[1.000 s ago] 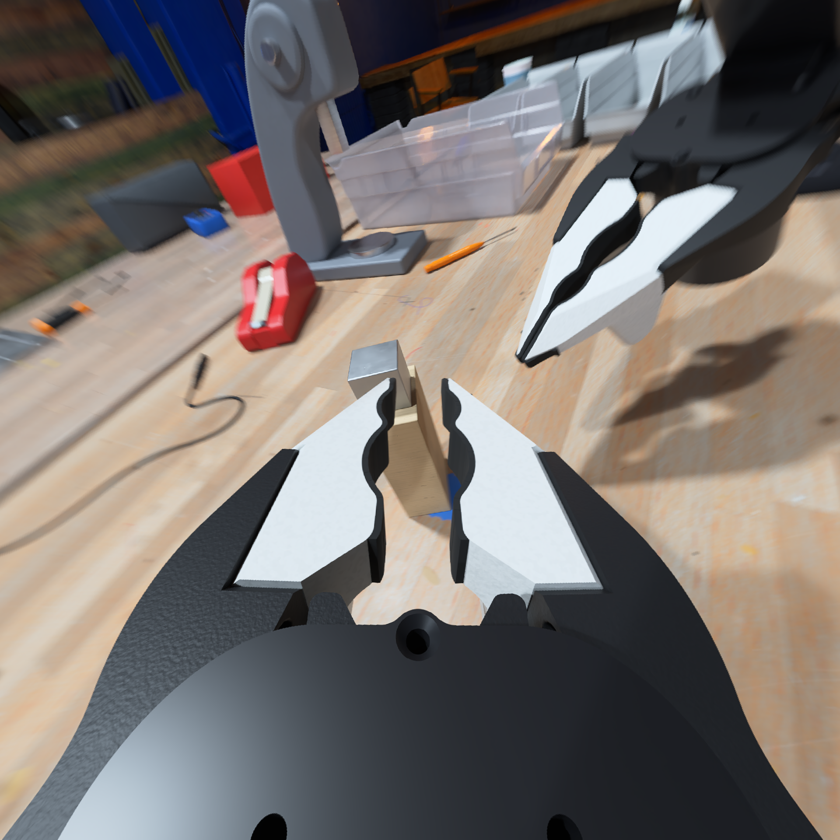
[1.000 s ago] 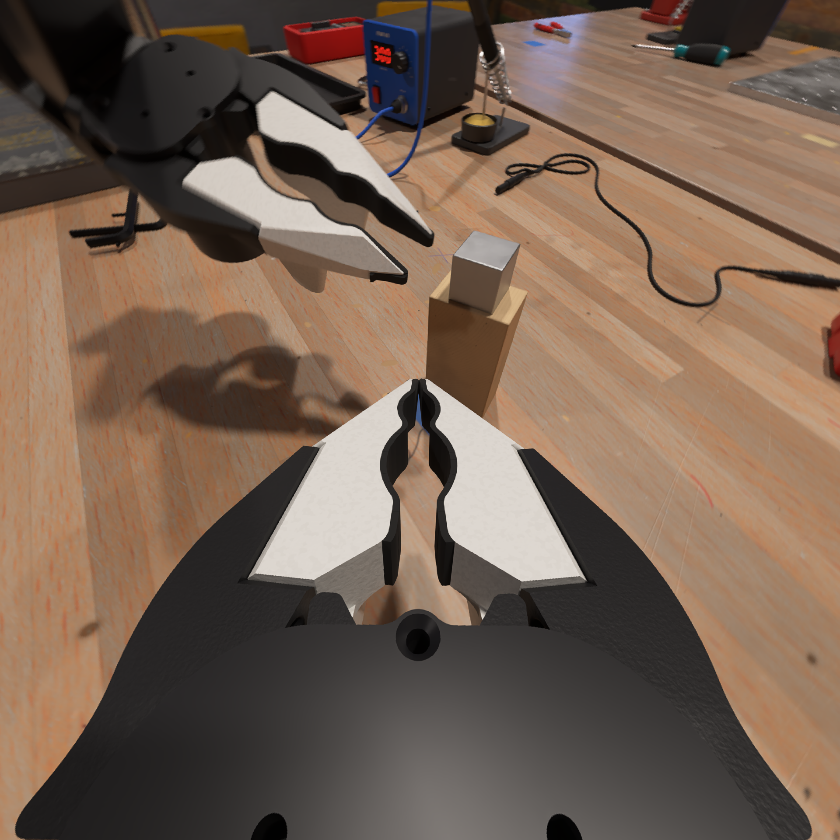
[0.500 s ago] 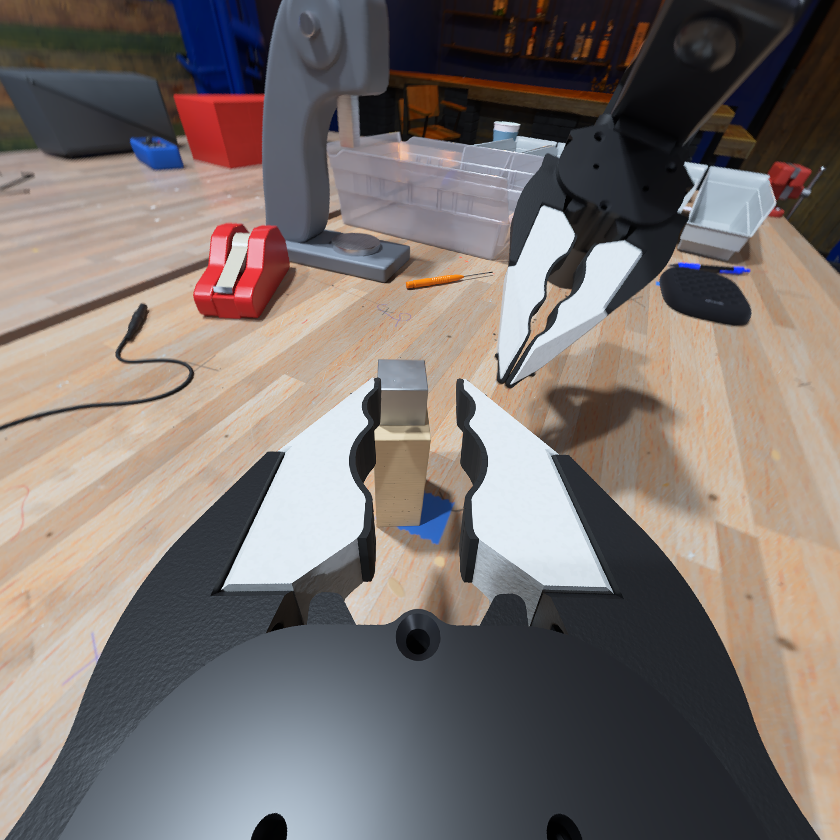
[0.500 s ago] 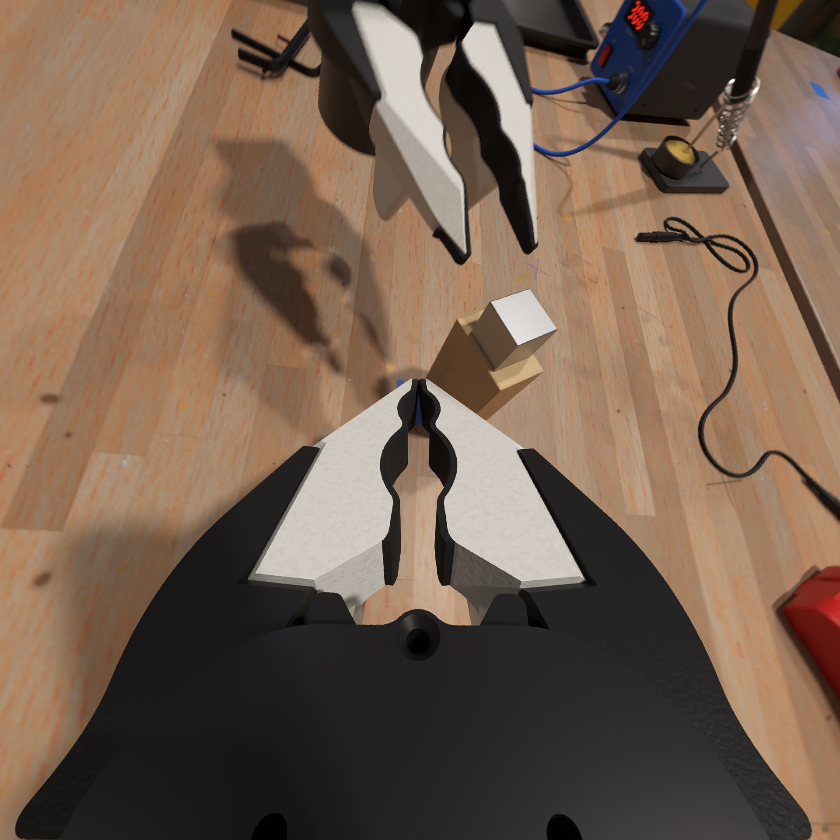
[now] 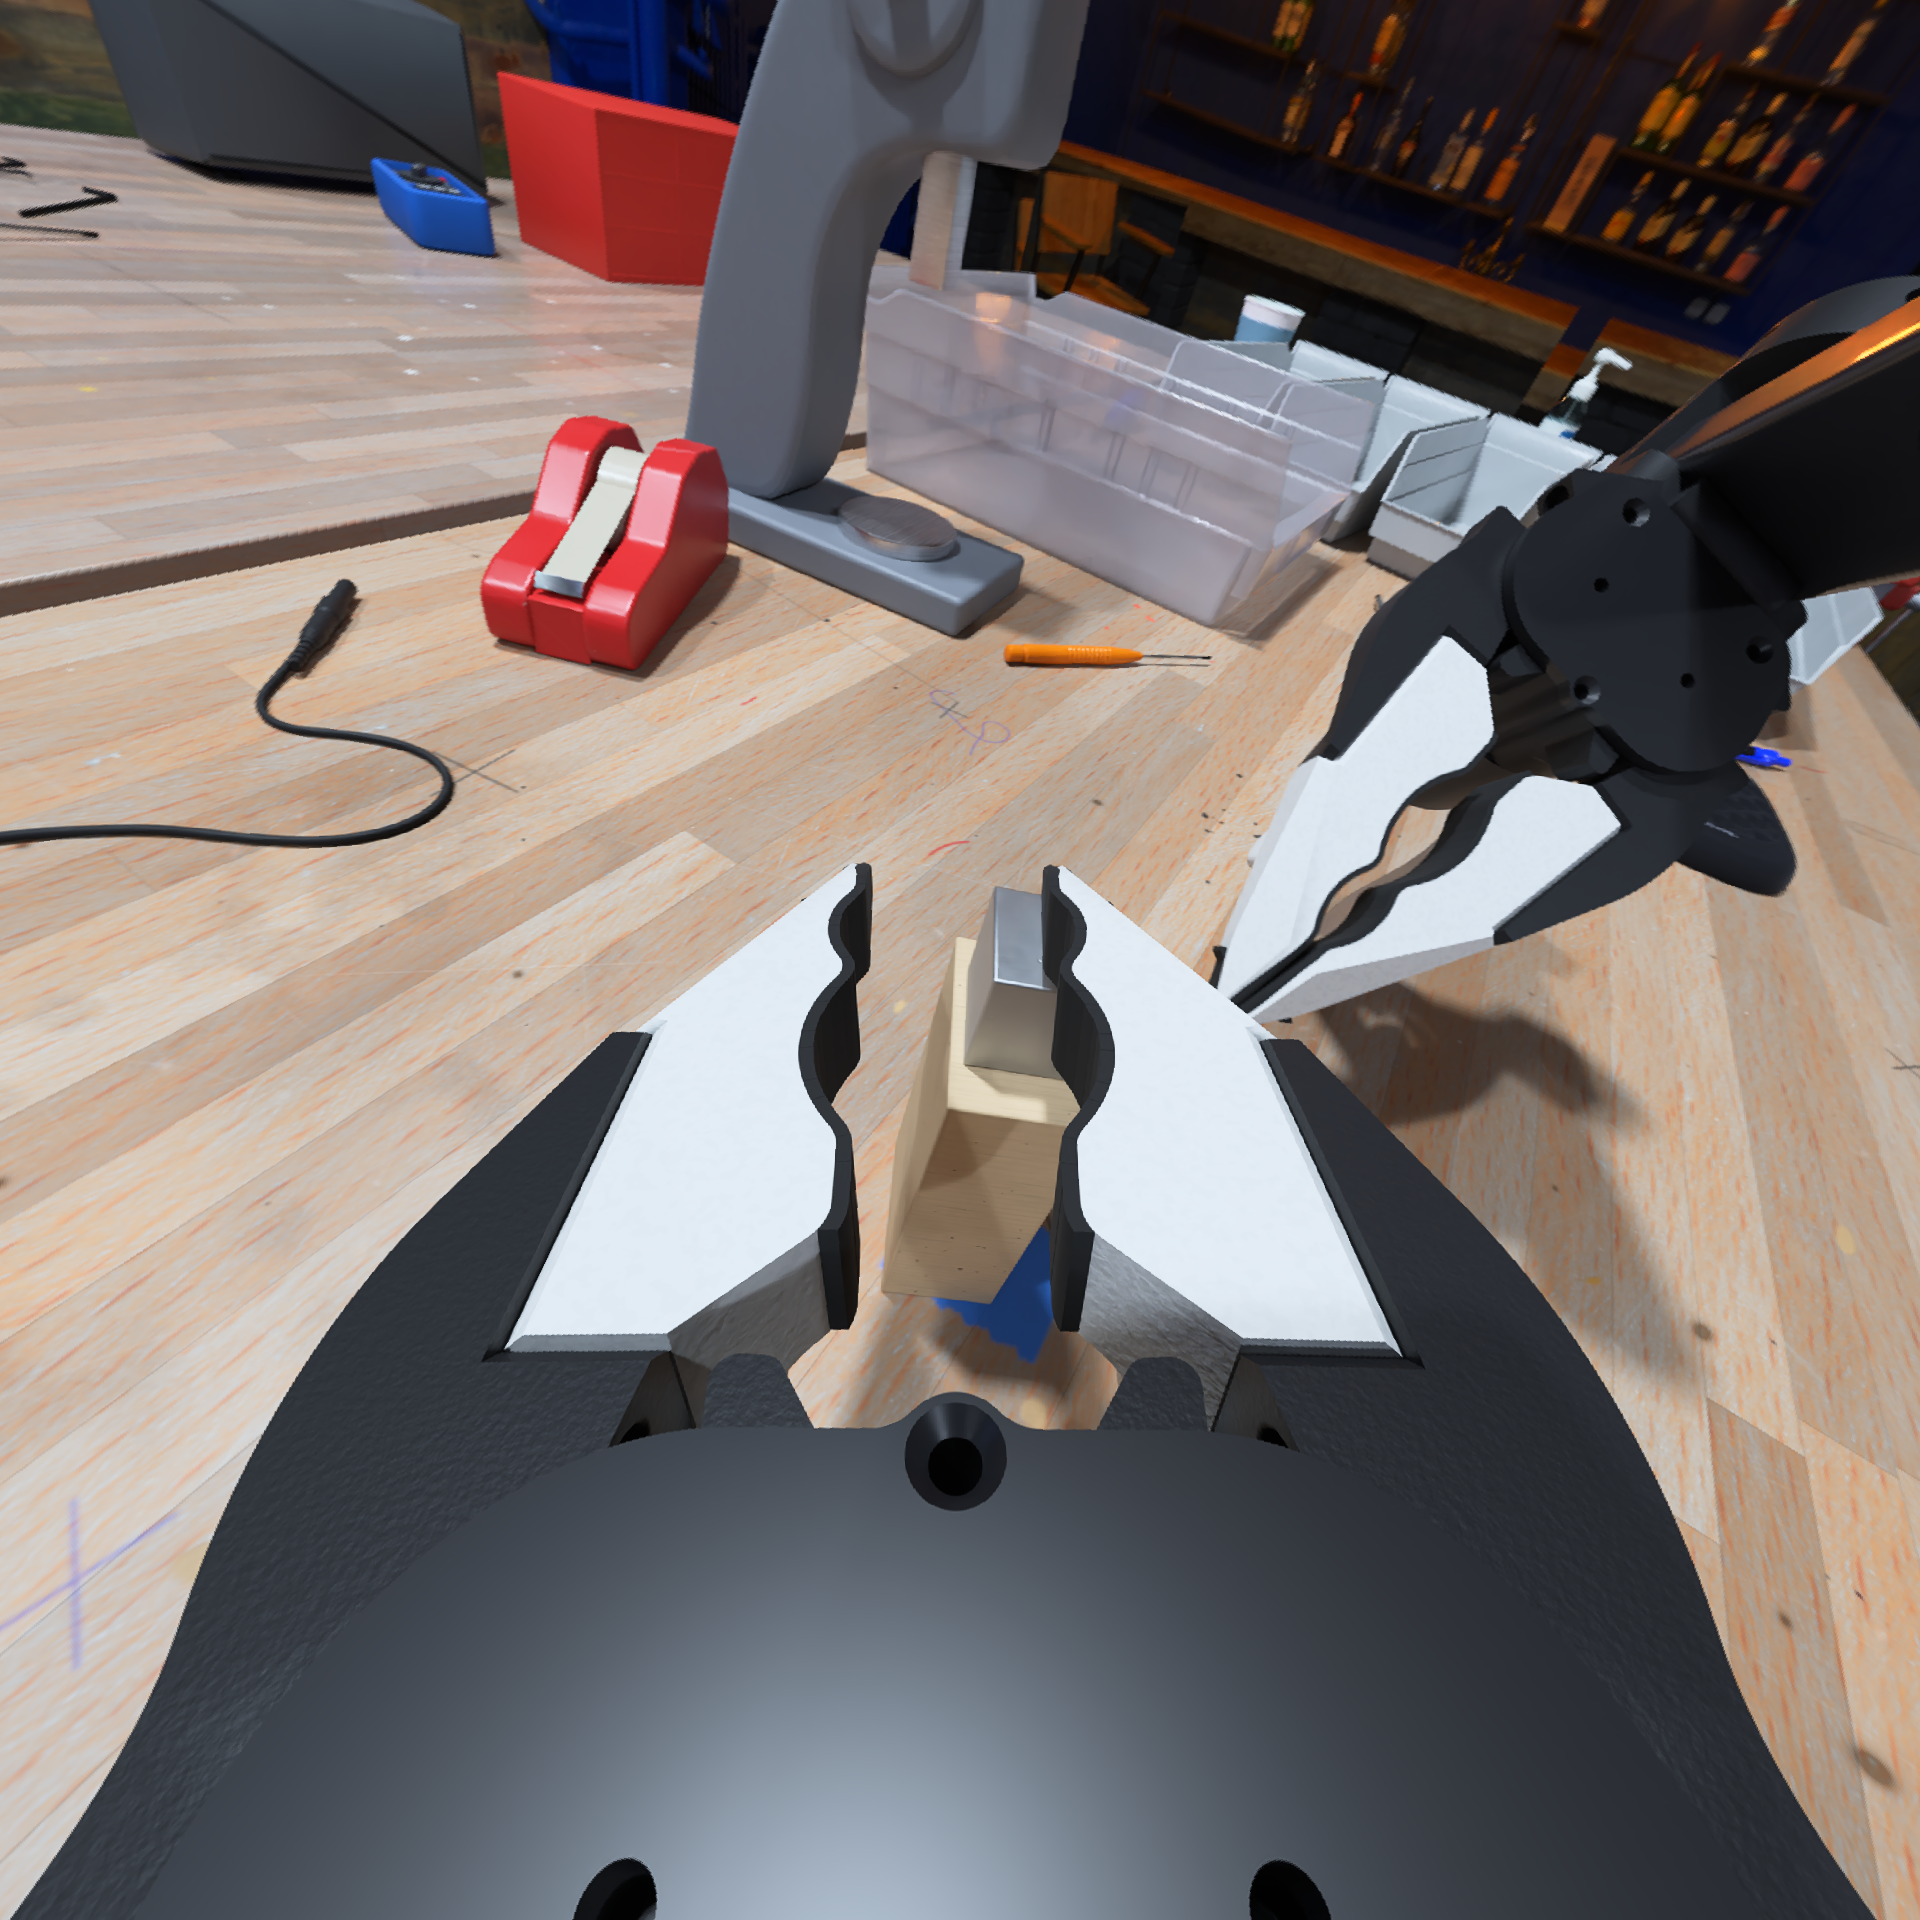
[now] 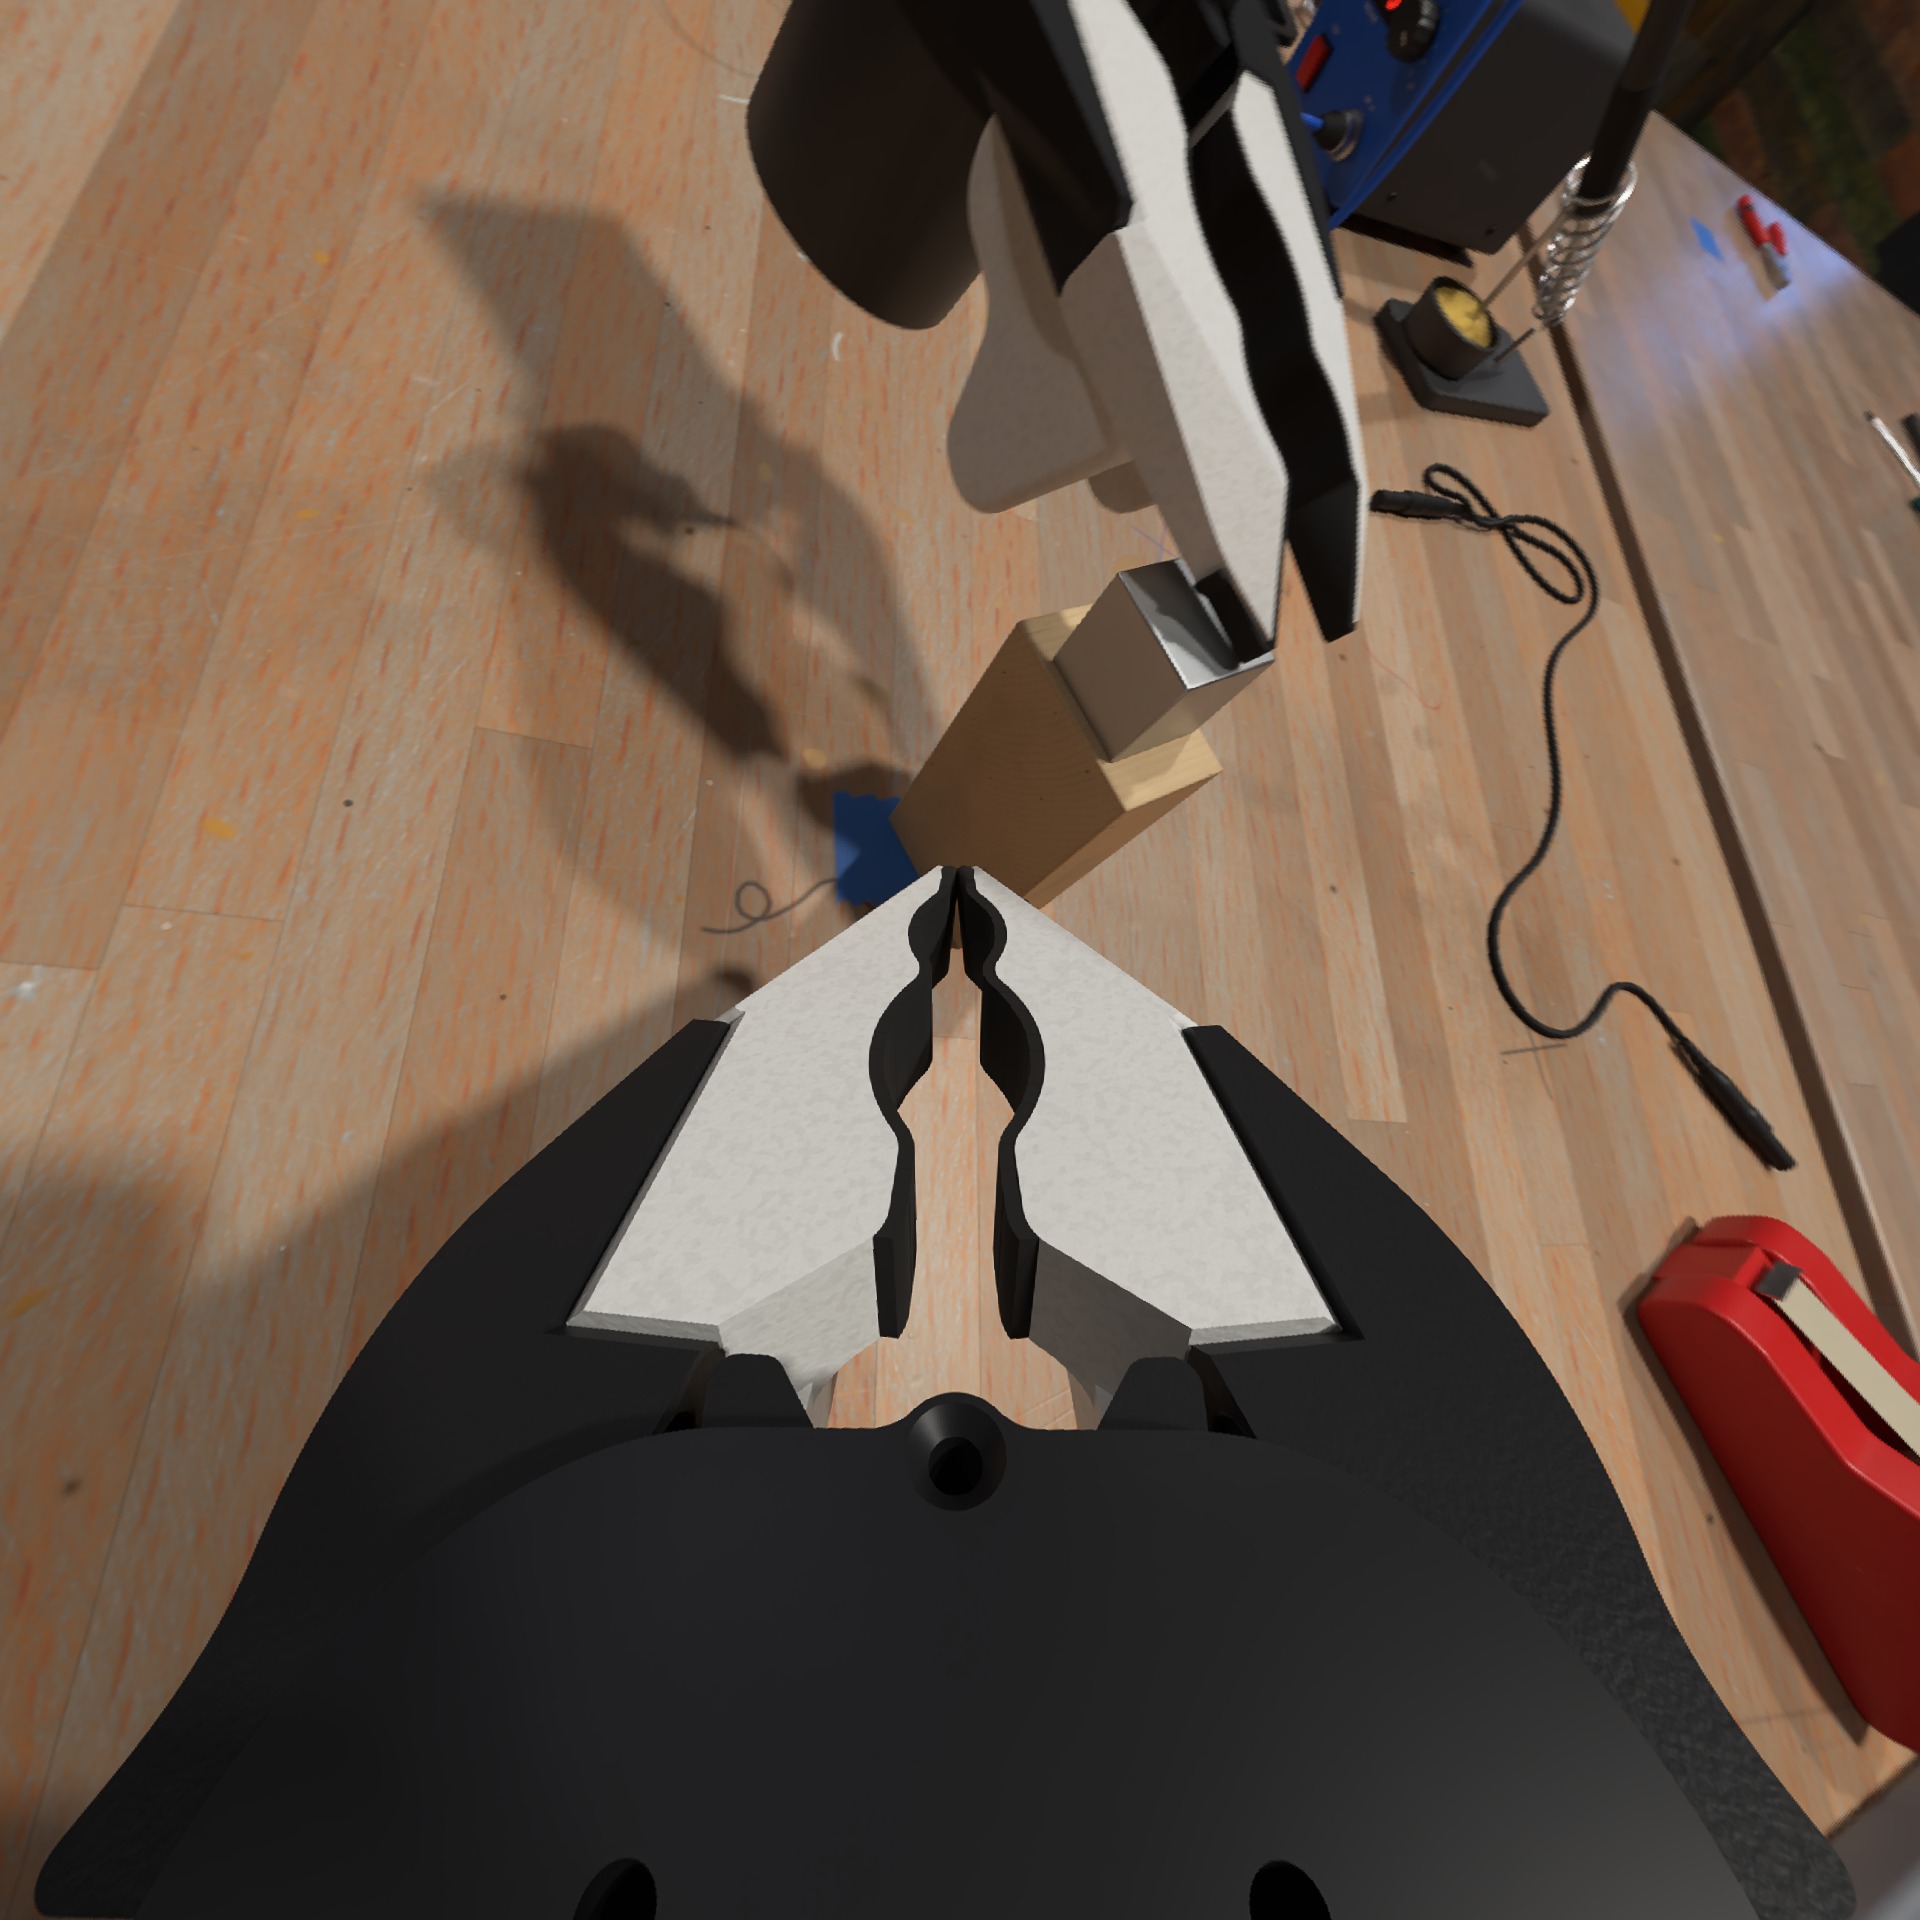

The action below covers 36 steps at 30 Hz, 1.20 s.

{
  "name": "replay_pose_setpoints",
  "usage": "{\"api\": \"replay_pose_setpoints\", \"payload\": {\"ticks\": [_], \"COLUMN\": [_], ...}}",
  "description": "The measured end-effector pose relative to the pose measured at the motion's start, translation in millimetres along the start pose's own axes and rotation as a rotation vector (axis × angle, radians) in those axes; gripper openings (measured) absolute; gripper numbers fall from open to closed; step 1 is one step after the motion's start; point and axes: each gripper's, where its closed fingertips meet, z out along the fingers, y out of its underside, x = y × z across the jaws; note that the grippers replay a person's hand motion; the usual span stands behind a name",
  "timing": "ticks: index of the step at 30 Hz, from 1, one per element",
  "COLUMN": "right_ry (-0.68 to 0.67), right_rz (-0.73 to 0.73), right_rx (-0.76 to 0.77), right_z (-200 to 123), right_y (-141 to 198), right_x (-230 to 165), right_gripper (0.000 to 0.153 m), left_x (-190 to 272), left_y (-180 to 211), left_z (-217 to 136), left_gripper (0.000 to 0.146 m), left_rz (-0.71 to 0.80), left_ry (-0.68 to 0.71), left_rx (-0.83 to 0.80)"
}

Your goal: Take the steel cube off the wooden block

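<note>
The steel cube sits on top of the upright wooden block, which stands on a blue tape mark. My left gripper is open with its fingers at cube height. The cube lies close against its right finger and is partly hidden by it, with a wide gap to the left finger. In the right wrist view the left gripper comes down from above, one fingertip overlapping the far top edge of the cube. My right gripper is shut and empty, tips near the foot of the block. It also shows in the left wrist view.
A red tape dispenser, a grey press stand, clear bins and an orange screwdriver lie beyond the block. A black cable runs to its right. A blue soldering station stands at the back.
The left gripper has come in lower and shifted, so the cube went from centred between its fingers to close against the right finger. The right gripper stayed shut, dropped lower and swung right in the left wrist view.
</note>
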Motion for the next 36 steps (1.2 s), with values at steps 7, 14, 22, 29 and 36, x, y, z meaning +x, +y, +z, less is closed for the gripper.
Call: {"api": "replay_pose_setpoints", "payload": {"ticks": [7,14,22,29,36], "right_ry": [0.028,0.059,0.11,0.134,0.159], "right_rz": [0.008,-0.007,0.0,-0.025,-0.039], "right_rx": [0.0,0.0,-0.024,-0.041,-0.041], "right_z": [2.0,5.7,4.6,6.0,4.6], "right_y": [-1.7,-4.6,-2.5,-2.0,-3.7], "right_x": [0.6,-2.0,5.0,4.2,5.9], "right_gripper": [0.0,0.0,0.0,0.0,0.0], "left_x": [14.9,10.1,11.9,13.1,15.8], "left_y": [3.6,11.6,20.9,21.8,22.6], "left_z": [2.6,3.7,5.9,5.8,5.6], "left_gripper": [0.039,0.04,0.04,0.039,0.033], "left_rz": [0.029,0.054,0.095,0.095,0.09], "left_ry": [0.034,-0.022,-0.033,-0.023,-0.002], "left_rx": [0.035,0.005,-0.035,-0.04,-0.039]}}
